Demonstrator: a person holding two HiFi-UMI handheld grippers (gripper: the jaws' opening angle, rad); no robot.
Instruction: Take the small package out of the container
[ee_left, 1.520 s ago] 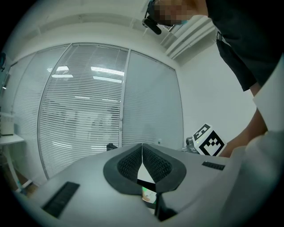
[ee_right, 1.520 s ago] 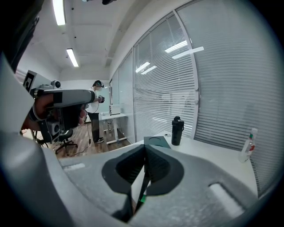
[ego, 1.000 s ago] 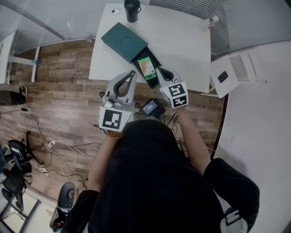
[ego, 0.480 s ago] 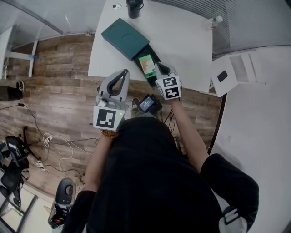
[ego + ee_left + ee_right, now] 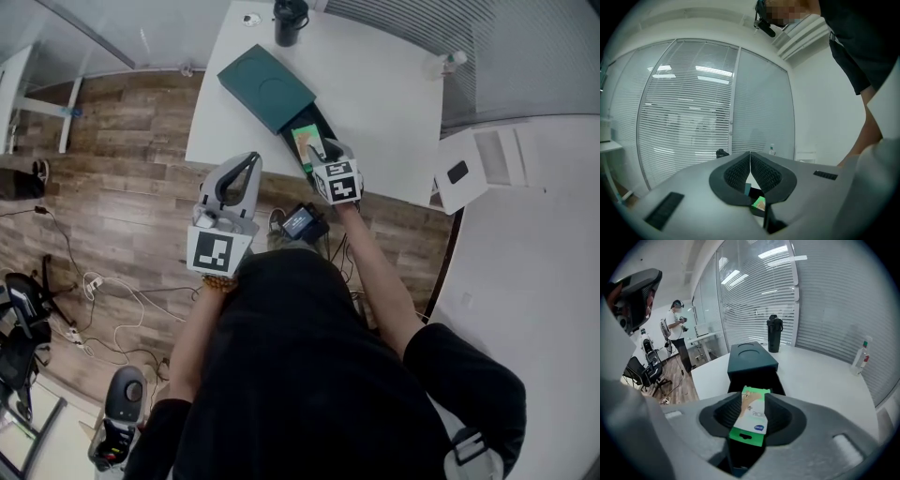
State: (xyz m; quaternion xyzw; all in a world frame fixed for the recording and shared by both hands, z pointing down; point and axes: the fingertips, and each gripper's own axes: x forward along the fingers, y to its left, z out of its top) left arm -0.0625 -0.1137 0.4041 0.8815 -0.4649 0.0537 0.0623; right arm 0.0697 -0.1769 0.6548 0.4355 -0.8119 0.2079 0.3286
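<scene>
Small package [image 5: 750, 420] between just-opened jaws of right hand-held gripper [image 5: 753, 396]

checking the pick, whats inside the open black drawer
A small green package, between the right claw's jaws, which have just been opening. The claw hides the drawer's near end and whatever lies beneath the package.

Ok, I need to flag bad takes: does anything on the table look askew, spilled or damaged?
Nothing stands out. The dark green container sits diagonally with its tray slid out, and the small package lying inside looks intact. The black cup and small bottle stand upright.
</scene>
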